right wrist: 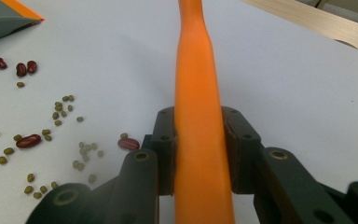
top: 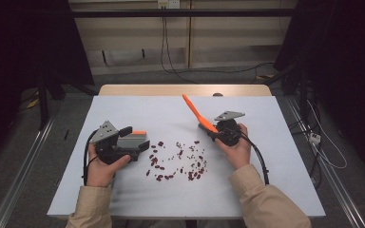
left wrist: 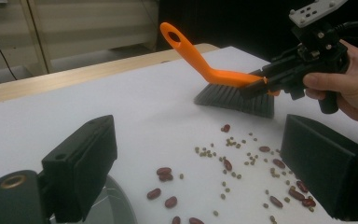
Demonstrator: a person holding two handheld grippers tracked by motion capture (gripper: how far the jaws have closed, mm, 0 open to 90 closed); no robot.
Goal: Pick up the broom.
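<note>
My right gripper (top: 213, 131) is shut on an orange brush (top: 193, 111); its handle (right wrist: 196, 93) runs up between the two pads. In the left gripper view the dark bristles (left wrist: 235, 99) rest on the white table (top: 123, 194), just behind the spill. Red kidney beans and small green beans (top: 178, 159) lie scattered mid-table between my hands. My left gripper (top: 135, 138) lies at the left with its jaws wide. A grey dustpan with an orange edge (top: 134, 137) sits between them, and its grey body (left wrist: 116, 205) shows beside one jaw. Whether the pads press on it is unclear.
A wooden strip (top: 185, 90) borders the table's far edge. Cables (top: 171, 57) trail on the floor beyond it, and dark frame posts stand at both sides. Bare white surface lies in front of the beans, towards the near edge.
</note>
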